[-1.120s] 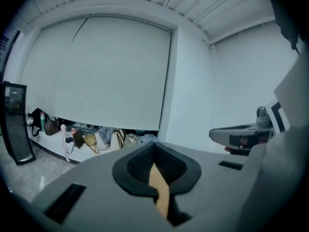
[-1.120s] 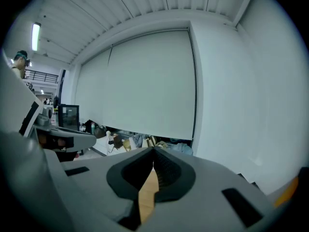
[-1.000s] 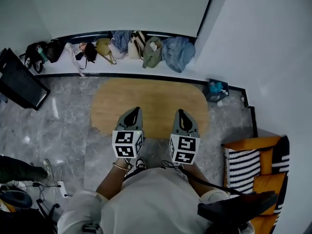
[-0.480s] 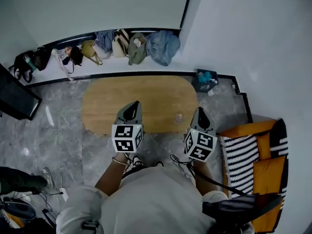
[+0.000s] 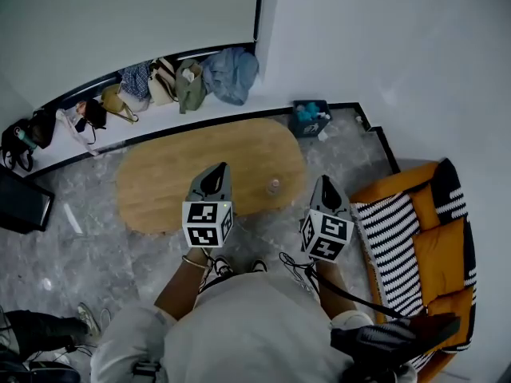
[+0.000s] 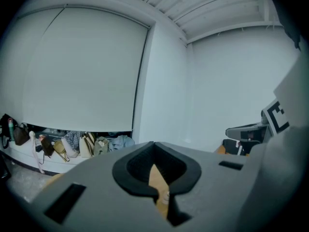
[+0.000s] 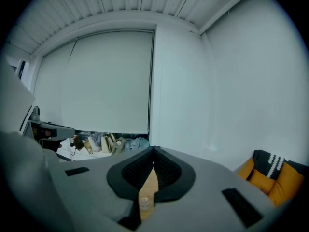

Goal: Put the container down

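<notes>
Since the container is standing on the tabletop with nothing gripping it, we'd call this one pretty much done. It sits close to the near edge, toward the right end, and in the head view it lands between our two grippers but clear of both. The left gripper has its jaws pressed together with nothing in them. The right gripper is the same story, pinched closed and empty. Each gripper view just shows a sliver of wood and the little container through the slit. So what's left, as far as we can judge, is only backing off without bumping it, since a knock near that edge could send it onto the floor. Room-wise, the rest of the tabletop is bare, so there's loads of space to the left and toward the far edge. The tight side is the right, where the couch sits close by the right gripper and the wall closes things off. The bags are lined up beyond the far edge, well out of the way.
</notes>
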`<state>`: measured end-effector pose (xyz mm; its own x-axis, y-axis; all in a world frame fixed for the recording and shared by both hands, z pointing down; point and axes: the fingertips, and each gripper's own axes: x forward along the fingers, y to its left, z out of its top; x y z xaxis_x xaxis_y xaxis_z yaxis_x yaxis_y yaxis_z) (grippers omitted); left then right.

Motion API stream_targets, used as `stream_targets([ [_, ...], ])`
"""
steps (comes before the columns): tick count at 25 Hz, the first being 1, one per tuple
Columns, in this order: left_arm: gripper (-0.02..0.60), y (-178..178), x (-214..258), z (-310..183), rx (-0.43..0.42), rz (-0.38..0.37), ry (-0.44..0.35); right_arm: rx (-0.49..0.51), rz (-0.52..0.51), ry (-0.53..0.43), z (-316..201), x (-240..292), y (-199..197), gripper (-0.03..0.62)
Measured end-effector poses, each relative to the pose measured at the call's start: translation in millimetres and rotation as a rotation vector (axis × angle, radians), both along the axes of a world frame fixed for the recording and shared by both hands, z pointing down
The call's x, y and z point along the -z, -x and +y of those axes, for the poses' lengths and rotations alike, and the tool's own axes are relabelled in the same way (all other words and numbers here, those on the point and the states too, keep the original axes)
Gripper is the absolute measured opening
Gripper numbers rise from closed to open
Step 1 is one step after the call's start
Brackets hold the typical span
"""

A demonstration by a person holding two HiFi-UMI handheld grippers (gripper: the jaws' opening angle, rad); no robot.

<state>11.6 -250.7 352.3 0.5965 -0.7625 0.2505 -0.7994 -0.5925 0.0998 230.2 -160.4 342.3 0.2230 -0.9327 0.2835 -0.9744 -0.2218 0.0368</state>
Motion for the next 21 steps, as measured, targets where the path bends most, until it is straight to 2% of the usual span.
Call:
stream_targets([
  [21,0.008,-12,-2,0,-0.04,0.015,0.02,-0.065,-0.014,0.035,17,-7,-5,0.023],
])
